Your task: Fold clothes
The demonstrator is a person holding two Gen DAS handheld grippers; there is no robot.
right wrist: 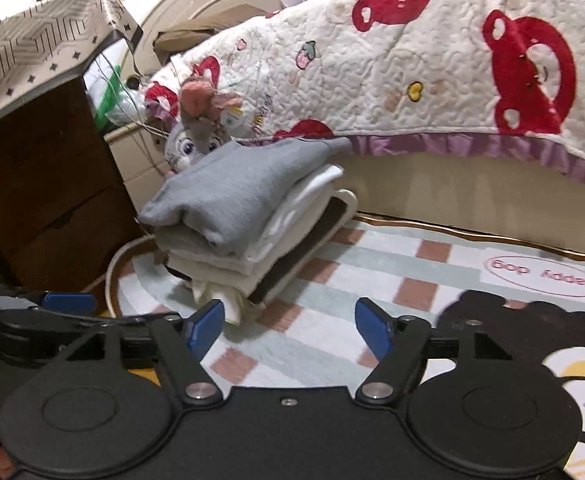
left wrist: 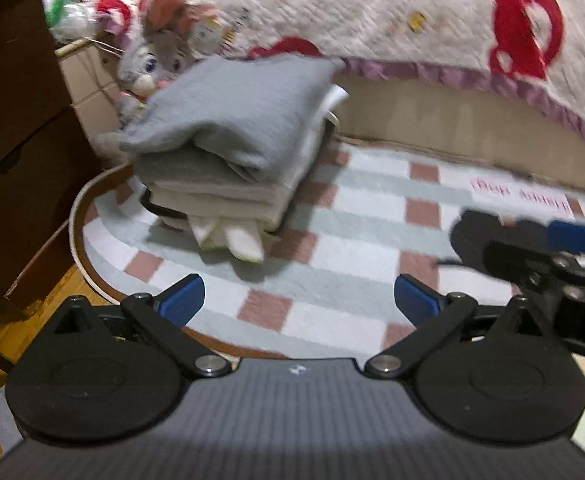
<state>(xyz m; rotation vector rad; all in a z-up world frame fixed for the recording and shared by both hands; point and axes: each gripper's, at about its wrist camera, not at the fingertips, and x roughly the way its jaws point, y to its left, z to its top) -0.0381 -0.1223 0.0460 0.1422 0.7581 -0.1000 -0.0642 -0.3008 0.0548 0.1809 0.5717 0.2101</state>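
Note:
A stack of folded clothes (left wrist: 232,120) stands on the checked rug (left wrist: 332,248), with a grey garment on top and white and cream layers beneath. My left gripper (left wrist: 298,300) hangs open in front of it, apart from the stack, with nothing between its blue pads. In the right wrist view the same stack (right wrist: 236,192) lies ahead and to the left. My right gripper (right wrist: 288,328) is open and empty, its left pad close to the white cloth that sticks out at the stack's bottom. One blue finger (left wrist: 576,236) of the right gripper shows at the left view's right edge.
A bed with a white and red quilt (right wrist: 412,60) runs behind the rug. A grey plush toy (right wrist: 196,136) sits behind the stack. A brown cabinet (right wrist: 44,184) stands to the left, on wooden floor (left wrist: 32,320). The rug (right wrist: 392,280) has a bear picture at its right.

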